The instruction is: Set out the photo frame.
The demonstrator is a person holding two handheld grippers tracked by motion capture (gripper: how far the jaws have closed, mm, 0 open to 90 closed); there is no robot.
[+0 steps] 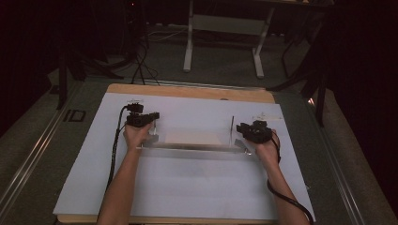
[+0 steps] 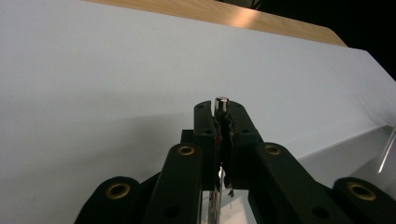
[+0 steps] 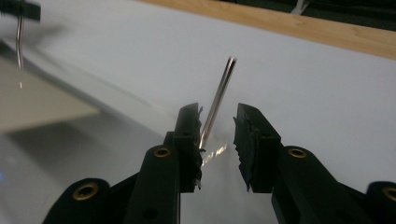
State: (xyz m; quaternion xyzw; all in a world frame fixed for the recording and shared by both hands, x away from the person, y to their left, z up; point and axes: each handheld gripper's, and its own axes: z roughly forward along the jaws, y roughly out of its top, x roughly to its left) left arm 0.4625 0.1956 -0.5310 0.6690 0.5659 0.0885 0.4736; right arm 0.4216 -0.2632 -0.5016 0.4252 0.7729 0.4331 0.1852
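Metal frame (image 1: 195,147) lay across the middle of the white sheet (image 1: 187,187), with a thin rod at each end. Your left gripper (image 2: 222,105) was clamped on the left rod (image 2: 221,100). Your right gripper (image 3: 217,116) stood apart around the right rod (image 3: 219,91).

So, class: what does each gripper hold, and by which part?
The left gripper is shut on the upright metal rod near its top end. The right gripper stands open around the right-hand rod, gripping nothing.
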